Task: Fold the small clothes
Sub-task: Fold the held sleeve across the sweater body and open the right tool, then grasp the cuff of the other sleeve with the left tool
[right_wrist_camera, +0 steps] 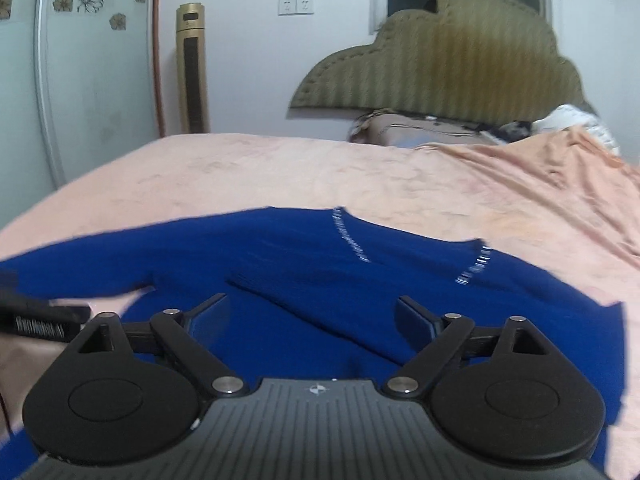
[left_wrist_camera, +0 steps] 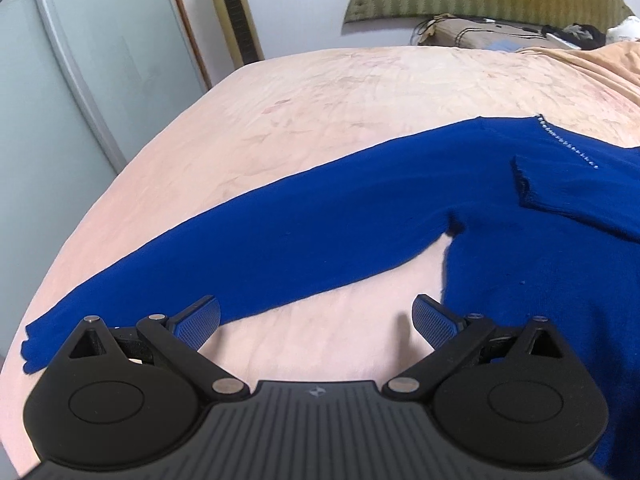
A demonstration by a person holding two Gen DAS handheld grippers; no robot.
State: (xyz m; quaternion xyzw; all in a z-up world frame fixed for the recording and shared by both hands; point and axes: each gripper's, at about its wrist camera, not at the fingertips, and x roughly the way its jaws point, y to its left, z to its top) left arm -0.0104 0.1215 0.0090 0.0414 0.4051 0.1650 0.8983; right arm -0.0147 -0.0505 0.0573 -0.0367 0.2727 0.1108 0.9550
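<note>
Left gripper point(left_wrist_camera: 316, 320): jaws stood wide apart, nothing between them; bare sheet lay under the gap, the blue pads point(left_wrist_camera: 198, 322) just above the fabric edge.

Right gripper point(right_wrist_camera: 312, 316): jaws spread wide, empty, poised over the garment's body.

Blue sweater point(left_wrist_camera: 520, 264): laid flat on the bed, front up. One sleeve point(left_wrist_camera: 248, 248) stretched straight out toward the bed's left edge, cuff near that edge. The other sleeve's cuff point(left_wrist_camera: 528, 182) lay folded across the chest. A row of small pale studs point(right_wrist_camera: 350, 240) ran along each shoulder seam.

Bed sheet point(left_wrist_camera: 320, 92): pink, faintly patterned, lightly creased.

Orange blanket point(right_wrist_camera: 540, 168): bunched at the far right.

Pillow point(right_wrist_camera: 416, 130) and green padded headboard point(right_wrist_camera: 440, 60): against the far wall.

Tower fan point(right_wrist_camera: 192, 68): upright beside the bed.
</note>
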